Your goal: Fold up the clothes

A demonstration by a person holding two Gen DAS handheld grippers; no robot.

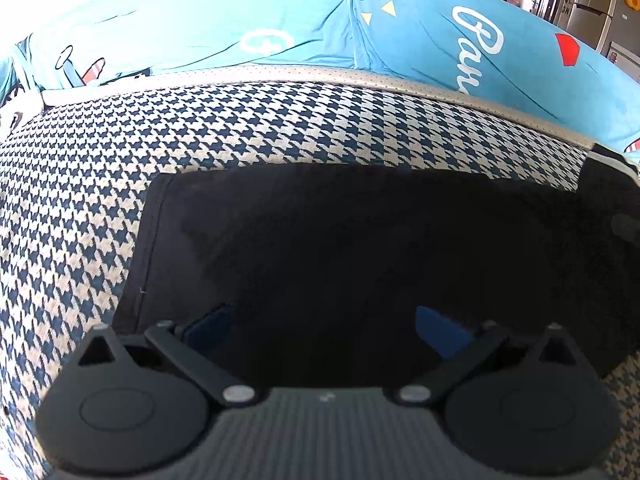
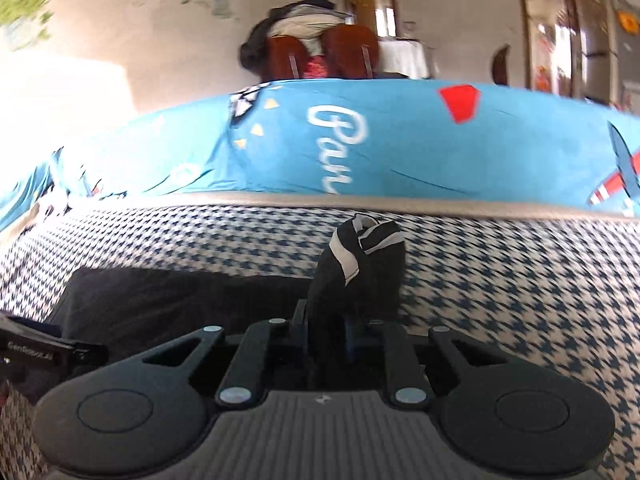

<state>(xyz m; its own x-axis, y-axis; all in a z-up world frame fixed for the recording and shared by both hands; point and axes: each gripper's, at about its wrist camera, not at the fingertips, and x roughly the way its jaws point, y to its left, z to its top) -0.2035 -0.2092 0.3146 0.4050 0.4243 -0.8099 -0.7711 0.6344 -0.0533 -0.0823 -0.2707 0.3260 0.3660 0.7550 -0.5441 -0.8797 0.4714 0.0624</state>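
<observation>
Garment (image 1: 360, 248), black, flat on cushion (image 1: 100, 200); right hand-held gripper (image 2: 340, 332) pinches its trimmed corner, left hand-held gripper (image 1: 324, 332) wide open, empty. Thin pinch may slip mid-fold.

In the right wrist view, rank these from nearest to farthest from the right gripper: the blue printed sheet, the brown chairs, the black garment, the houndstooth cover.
1. Black garment: pinched in the right gripper, its white-trimmed end sticking up.
2. Houndstooth cover: underneath and just beyond.
3. Blue printed sheet: across the middle, behind the cover's pale edge.
4. Brown chairs: top centre, by the wall.
</observation>
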